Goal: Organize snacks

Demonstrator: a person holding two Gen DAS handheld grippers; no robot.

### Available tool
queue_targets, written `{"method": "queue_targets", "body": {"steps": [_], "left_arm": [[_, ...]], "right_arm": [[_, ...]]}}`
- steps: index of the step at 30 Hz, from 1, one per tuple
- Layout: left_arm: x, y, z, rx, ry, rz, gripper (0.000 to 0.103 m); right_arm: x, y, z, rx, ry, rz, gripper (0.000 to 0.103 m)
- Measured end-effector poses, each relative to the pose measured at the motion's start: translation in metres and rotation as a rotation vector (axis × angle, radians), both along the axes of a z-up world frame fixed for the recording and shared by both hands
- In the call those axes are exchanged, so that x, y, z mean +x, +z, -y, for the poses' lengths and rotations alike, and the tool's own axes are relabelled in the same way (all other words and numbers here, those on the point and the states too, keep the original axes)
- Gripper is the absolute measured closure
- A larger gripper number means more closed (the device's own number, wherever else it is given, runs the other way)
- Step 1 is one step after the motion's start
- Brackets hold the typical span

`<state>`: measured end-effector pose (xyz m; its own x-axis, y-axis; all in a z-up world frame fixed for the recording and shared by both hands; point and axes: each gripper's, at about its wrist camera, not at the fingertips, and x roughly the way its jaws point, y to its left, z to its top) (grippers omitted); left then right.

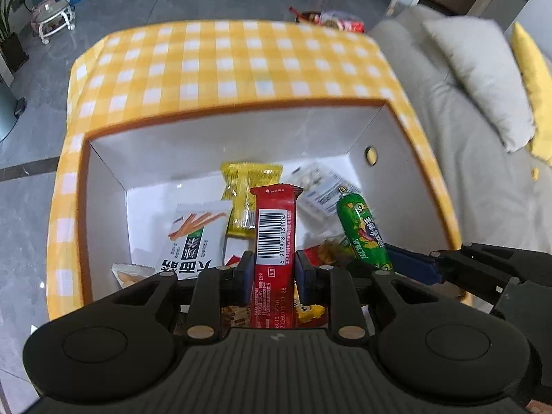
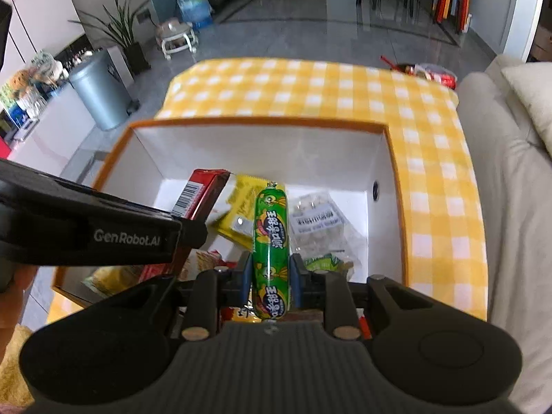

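Observation:
My left gripper [image 1: 274, 269] is shut on a red snack bar [image 1: 274, 227] with a barcode, held over the white, orange-rimmed box [image 1: 103, 186]. My right gripper [image 2: 270, 272] is shut on a green sausage stick [image 2: 270, 238], also over the box [image 2: 386, 179]. The sausage shows in the left wrist view [image 1: 362, 227], the red bar in the right wrist view [image 2: 200, 196]. In the box lie a yellow packet [image 1: 243, 196], a white packet with orange sticks [image 1: 196, 238] and a clear bag of pale pieces [image 2: 321, 220].
The box stands on a table with a yellow checked cloth [image 1: 224, 65]. More snack packets [image 1: 331, 20] lie at the table's far right end. A grey sofa with cushions [image 1: 483, 79] is to the right. A grey bin [image 2: 100, 93] stands on the floor at left.

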<state>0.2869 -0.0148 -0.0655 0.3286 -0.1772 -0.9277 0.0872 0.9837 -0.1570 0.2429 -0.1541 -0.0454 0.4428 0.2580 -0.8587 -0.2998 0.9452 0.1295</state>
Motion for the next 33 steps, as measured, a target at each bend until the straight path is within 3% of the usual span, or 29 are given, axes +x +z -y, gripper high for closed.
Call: {"method": "queue_targets", "body": {"steps": [7,12,13,15,18,19,21,23,26,33], "left_arm": [[0.003,-0.022,0.001,0.028,0.003,-0.064,0.076],[0.0,-0.021,-0.002,0.029,0.011,-0.071,0.071],[-0.001,-0.019,-0.003,0.034,0.017,-0.067,0.068],[-0.003,-0.013,-0.004,0.041,0.021,-0.046,0.052],[-0.011,0.003,-0.009,0.033,0.028,0.015,0.029],[-0.014,0.01,-0.011,0.034,0.032,0.041,0.027],[-0.021,0.023,-0.014,0.042,0.041,0.093,0.024],[-0.03,0.04,-0.017,0.056,0.057,0.169,0.023],[-0.049,0.068,-0.019,0.089,0.075,0.309,0.021],[-0.107,0.123,-0.016,0.192,0.072,0.602,0.014]], "right_arm": [[0.004,-0.024,-0.003,-0.042,0.019,-0.059,0.083],[0.002,-0.023,-0.004,-0.053,0.026,-0.058,0.082],[0.001,-0.02,-0.004,-0.053,0.027,-0.055,0.08],[-0.002,-0.013,-0.004,-0.056,0.025,-0.036,0.064],[-0.007,0.002,-0.003,-0.061,0.023,-0.001,0.05],[-0.009,0.008,-0.002,-0.062,0.019,0.017,0.047],[-0.014,0.021,0.0,-0.06,0.01,0.054,0.035],[-0.02,0.035,0.002,-0.05,-0.001,0.089,0.03],[-0.031,0.059,0.006,-0.029,-0.022,0.152,0.028],[-0.074,0.113,0.012,0.012,-0.054,0.305,0.01]]}}
